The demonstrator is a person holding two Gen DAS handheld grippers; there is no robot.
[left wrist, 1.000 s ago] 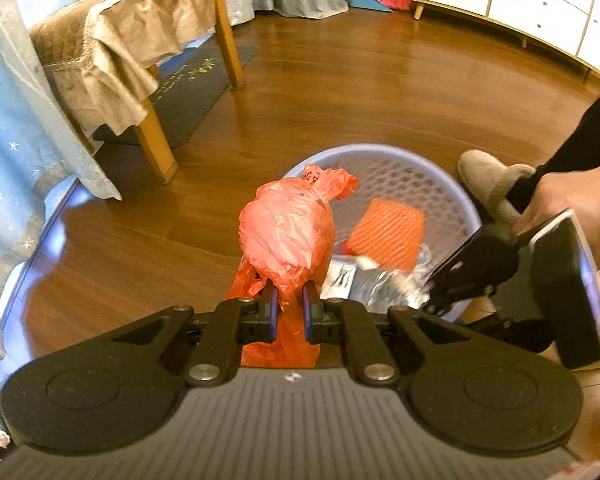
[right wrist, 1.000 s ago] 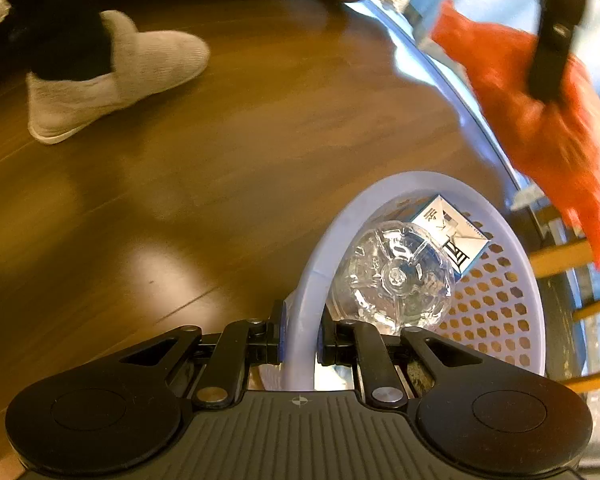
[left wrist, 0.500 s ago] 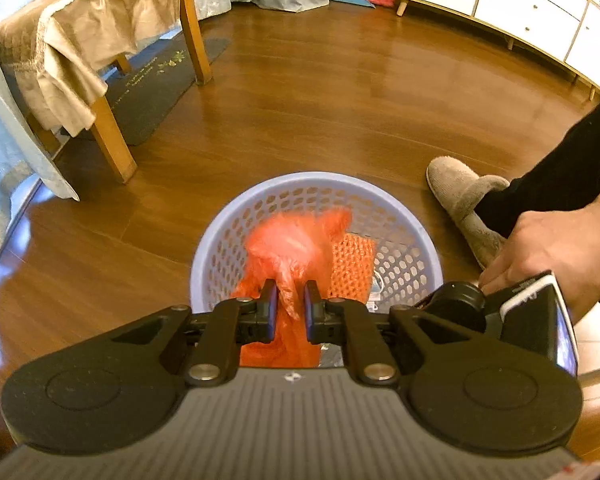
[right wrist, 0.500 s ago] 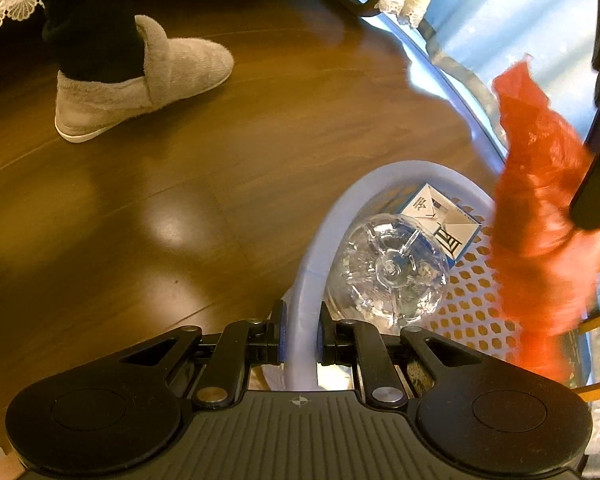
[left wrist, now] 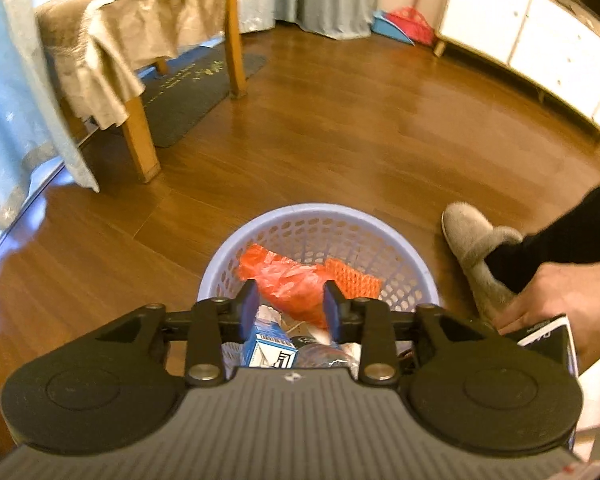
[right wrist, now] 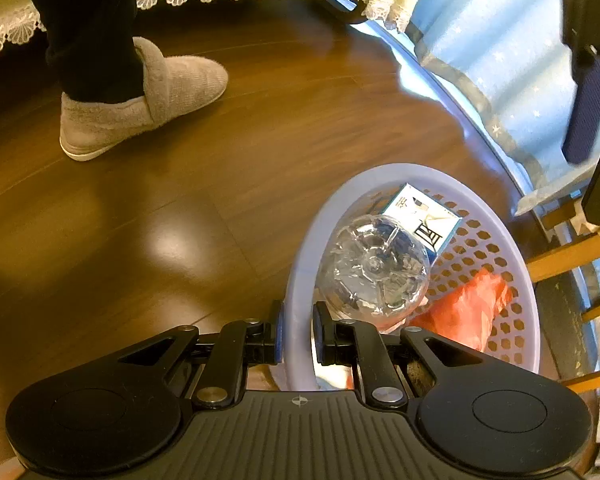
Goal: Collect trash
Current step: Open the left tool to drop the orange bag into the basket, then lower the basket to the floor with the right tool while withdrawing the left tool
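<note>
Above the basket (left wrist: pixel 416 272), left gripper (left wrist: pixel 289 312) fingers spread and empty; right gripper (right wrist: pixel 296 338) fingers clamping its rim beside a slipper (right wrist: pixel 140 100).

Black ribbed tool (left wrist: pixel 288 310) bodies (silver screws), black sleeve (left wrist: pixel 560 240), grey fuzzy slipper (right wrist: pixel 140 100).

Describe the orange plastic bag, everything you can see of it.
The orange plastic bag is thin, crinkled, glossy film, bunched into a loose crumpled wad. It lies inside the lavender basket, against the perforated wall, beside an orange mesh piece and above a blue-and-white carton. The left gripper is open above it, not touching. The right wrist view shows it next to a clear bottle.
</note>
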